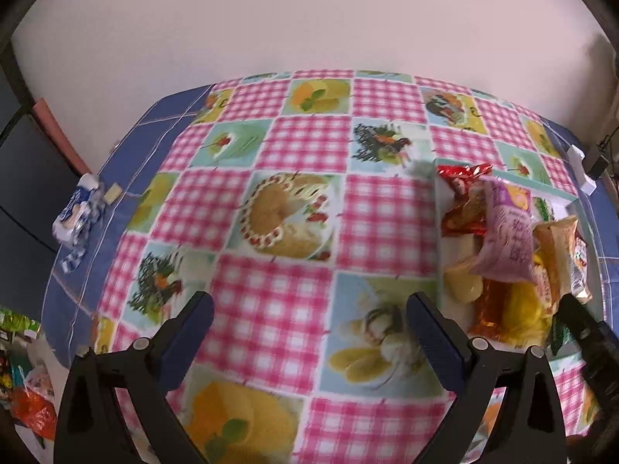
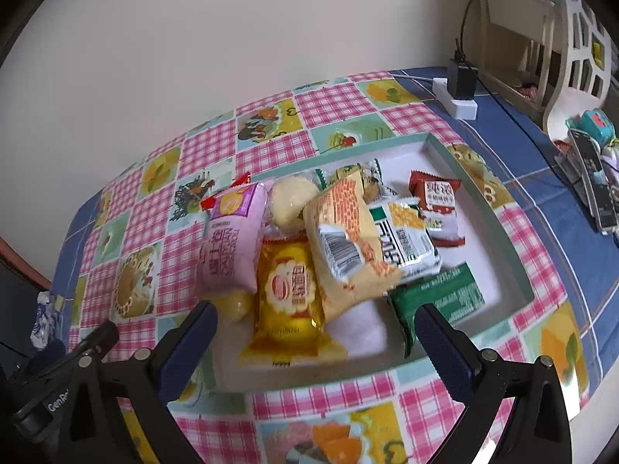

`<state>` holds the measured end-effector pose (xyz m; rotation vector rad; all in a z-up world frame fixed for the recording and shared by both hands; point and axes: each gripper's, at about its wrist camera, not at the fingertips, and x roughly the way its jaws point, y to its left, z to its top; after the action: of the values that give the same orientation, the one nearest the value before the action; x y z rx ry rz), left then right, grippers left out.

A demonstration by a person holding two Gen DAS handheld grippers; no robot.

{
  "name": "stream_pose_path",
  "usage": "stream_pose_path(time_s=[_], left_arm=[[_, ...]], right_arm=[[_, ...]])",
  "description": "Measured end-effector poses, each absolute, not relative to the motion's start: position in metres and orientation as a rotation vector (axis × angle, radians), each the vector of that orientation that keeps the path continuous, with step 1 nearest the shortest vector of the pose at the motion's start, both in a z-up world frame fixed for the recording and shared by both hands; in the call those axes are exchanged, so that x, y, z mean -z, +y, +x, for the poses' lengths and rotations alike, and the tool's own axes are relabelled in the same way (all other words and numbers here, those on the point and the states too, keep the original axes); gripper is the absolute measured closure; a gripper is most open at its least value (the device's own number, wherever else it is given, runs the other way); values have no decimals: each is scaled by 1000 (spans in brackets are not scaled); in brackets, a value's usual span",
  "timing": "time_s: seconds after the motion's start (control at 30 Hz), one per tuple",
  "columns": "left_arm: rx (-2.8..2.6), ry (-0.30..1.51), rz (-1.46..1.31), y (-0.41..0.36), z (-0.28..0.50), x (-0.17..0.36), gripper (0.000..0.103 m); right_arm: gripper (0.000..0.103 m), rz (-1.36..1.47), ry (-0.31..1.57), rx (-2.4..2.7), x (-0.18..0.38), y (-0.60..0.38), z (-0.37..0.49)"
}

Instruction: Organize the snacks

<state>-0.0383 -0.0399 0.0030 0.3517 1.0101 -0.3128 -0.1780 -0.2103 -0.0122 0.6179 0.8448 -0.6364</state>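
Note:
A shallow white tray with a green rim [image 2: 499, 232] sits on the checked tablecloth and holds several snack packets: a pink one [image 2: 232, 247], a yellow one [image 2: 288, 290], an orange-printed one [image 2: 348, 247], a white-green one [image 2: 406, 239], a red one [image 2: 439, 208] and a dark green one [image 2: 441, 297]. My right gripper [image 2: 315, 324] is open and empty, just above the tray's near edge. My left gripper [image 1: 309, 317] is open and empty over bare tablecloth, left of the tray [image 1: 557, 197]. The pink packet [image 1: 506, 239] shows there too.
A blue-white wrapper [image 1: 77, 216] lies at the table's left edge. A white power strip with a black plug [image 2: 458, 92] lies at the back right. A phone and small items [image 2: 592, 178] sit at the far right. A white chair [image 2: 572, 46] stands behind.

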Motion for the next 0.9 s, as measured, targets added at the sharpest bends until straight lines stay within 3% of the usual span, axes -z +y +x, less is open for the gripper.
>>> stream_pose_path(time_s=[0.27, 0.9], left_arm=[[310, 1004, 343, -14, -49, -7, 3], [285, 1018, 303, -1, -39, -8, 3]], right_arm=[[0, 627, 806, 643, -4, -201, -192], [0, 479, 914, 660, -8, -179, -177]])
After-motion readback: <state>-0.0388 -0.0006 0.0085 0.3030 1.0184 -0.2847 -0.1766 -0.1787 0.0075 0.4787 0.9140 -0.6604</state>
